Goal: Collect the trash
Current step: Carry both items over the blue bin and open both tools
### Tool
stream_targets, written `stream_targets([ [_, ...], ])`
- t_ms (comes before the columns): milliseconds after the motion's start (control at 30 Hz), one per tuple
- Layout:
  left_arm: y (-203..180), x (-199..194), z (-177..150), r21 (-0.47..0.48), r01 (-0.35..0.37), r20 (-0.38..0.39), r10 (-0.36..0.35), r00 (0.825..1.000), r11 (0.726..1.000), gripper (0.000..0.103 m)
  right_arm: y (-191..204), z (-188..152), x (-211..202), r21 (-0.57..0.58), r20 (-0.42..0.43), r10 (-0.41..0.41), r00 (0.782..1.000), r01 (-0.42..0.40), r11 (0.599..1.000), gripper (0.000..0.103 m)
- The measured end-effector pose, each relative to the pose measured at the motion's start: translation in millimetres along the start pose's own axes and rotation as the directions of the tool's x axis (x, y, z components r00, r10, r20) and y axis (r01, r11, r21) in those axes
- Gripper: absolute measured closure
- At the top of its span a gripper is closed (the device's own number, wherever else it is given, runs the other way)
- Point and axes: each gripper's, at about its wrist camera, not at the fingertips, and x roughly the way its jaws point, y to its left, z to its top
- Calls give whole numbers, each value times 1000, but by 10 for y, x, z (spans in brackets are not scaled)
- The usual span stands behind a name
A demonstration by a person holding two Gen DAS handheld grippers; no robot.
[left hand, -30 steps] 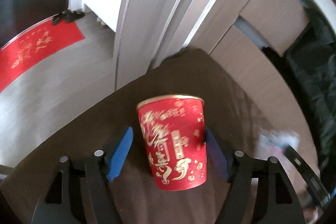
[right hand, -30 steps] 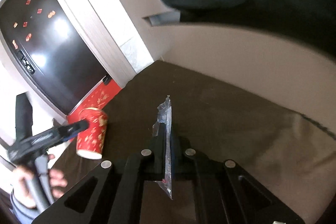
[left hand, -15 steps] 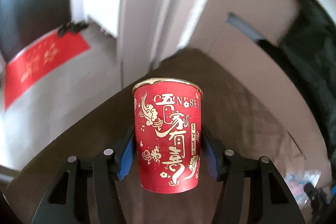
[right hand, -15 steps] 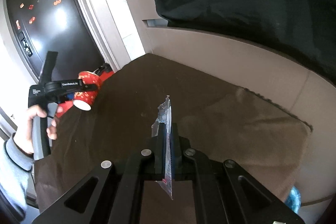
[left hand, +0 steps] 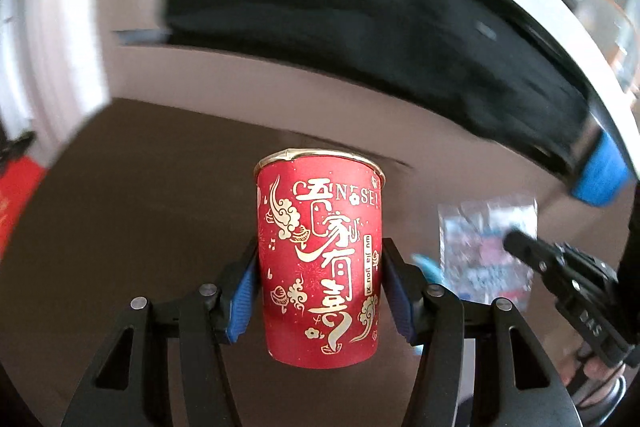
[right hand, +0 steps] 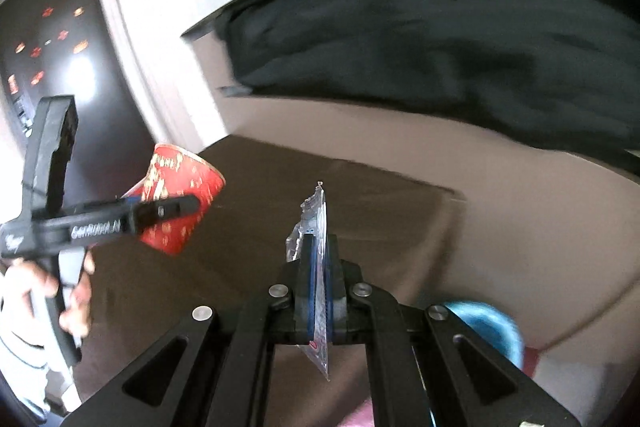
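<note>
Dark brown cloth-covered surface point(left hand: 132, 211) across lower half of both views; beige panel point(left hand: 248, 95) behind it, black fabric point(left hand: 360, 15) draped along top, blurred. White frame point(right hand: 160, 39) and dark glossy door point(right hand: 52, 59) with red specks at upper left of right wrist view.

Left gripper point(left hand: 320, 291) at lower centre of left wrist view, blue pads point(left hand: 241, 301) pressed against both sides of red paper cup point(left hand: 320, 259). Cup upright in that view, gold rim up, gold lettering facing camera, held clear of the cloth. Same cup point(right hand: 180, 199) at middle left of right wrist view, tilted, clamped in the left tool with a hand point(right hand: 52, 291) on its grip.

Right gripper point(right hand: 319, 267) at lower centre of right wrist view, closed tight on thin clear plastic wrapper point(right hand: 316, 223), seen edge-on, poking above and below the fingers. Same wrapper point(left hand: 488, 243) at right of left wrist view, flat face showing, blurred print. Blue rounded object point(right hand: 488, 323) at lower right, identity unclear.
</note>
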Motion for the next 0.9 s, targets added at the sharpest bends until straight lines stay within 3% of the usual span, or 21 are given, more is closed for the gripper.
stream_targets([
  [233,-1034,502,-289,86,108,-119,-98,988,990,46,-787,-310,-596,91,7,-149,989,148,985,99],
  [433,-1636,1060,-630,128,156,-262,-119,958,979,46,-1400,-688,-705,189,-44,-207,977,212,959,99],
  [533,-1766,1327,-784,138,159,-327,-107,939,978,46,-1689,-900,-624,238,-79,-216,973,229,944,99],
  [633,-1802,1640,-938,139,155,-409,-86,909,978,46,-1930,-1101,-464,291,-126,-209,970,238,927,99],
  [900,-1830,2341,-1174,153,88,-526,6,850,984,46,-2293,-1546,56,363,-249,-172,953,256,896,99],
])
